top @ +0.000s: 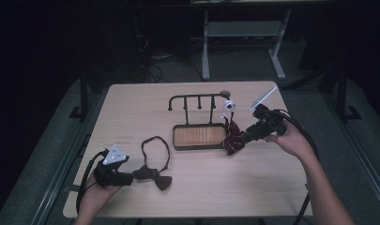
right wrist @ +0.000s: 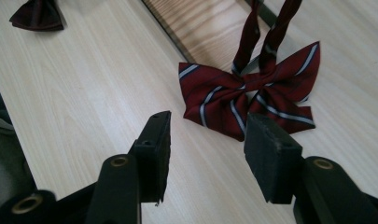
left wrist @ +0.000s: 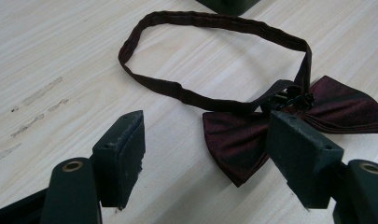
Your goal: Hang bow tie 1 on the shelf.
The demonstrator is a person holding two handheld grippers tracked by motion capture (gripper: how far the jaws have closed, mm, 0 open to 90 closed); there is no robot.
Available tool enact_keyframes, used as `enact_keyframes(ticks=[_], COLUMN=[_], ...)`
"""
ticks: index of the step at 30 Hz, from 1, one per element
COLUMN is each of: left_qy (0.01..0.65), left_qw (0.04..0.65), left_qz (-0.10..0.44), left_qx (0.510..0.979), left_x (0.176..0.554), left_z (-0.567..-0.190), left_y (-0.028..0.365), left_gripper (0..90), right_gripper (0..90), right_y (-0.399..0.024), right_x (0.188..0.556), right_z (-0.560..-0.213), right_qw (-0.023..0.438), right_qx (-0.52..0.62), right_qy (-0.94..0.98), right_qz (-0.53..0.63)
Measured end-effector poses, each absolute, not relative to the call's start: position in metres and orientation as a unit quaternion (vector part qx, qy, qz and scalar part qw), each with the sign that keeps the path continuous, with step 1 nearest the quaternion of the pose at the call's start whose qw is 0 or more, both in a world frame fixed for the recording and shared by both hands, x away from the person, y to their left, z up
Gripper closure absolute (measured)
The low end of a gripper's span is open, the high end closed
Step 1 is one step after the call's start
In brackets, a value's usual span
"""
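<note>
While the striped bow tie (right wrist: 249, 95) hangs by its strap from the end of the rack (top: 197, 99), with its bow resting against the table (top: 253, 187) beside the rack's wooden base (top: 199, 136), the step in hand looks like letting it go cleanly, so the right claw (right wrist: 207, 140) would do best to back straight off without snagging the cloth or tugging the strap off its peg. Its jaws stand about half open and hold nothing: the bow lies just ahead of the tips, slightly toward the right-hand jaw, with bare table between the pads. The left claw (left wrist: 210, 154) rests low over the table with its jaws wide and nothing gripped; the dark bow tie (left wrist: 289, 121) lies just in front, one wing reaching in beside the right-hand jaw, its strap looping away beyond. A grab there should take the knot, not the loose strap.
</note>
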State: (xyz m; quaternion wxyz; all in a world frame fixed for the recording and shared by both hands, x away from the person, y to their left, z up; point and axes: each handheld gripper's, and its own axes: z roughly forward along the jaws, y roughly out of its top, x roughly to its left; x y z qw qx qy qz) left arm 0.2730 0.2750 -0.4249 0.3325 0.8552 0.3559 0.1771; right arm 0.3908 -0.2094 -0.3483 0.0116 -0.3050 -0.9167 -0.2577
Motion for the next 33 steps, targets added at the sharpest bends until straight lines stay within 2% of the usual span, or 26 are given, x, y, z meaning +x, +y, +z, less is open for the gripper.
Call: enact_keyframes(ticks=[19,33], left_qy=[0.355,0.353], left_qw=[0.329,0.327], left_qz=[0.174,0.175], left_qx=[0.858,0.859], left_x=[0.273,0.274], left_z=[-0.426,-0.427], left_y=[0.274,0.273], left_gripper=[28.9,28.9], right_gripper=[44.0,44.0], right_y=[-0.220,-0.222], right_x=[0.372,0.354], right_z=[-0.376,-0.391], right_qw=[0.018,0.018], right_qx=[-0.307,-0.301], right_qy=[-0.917,-0.913], right_qz=[-0.252,-0.274])
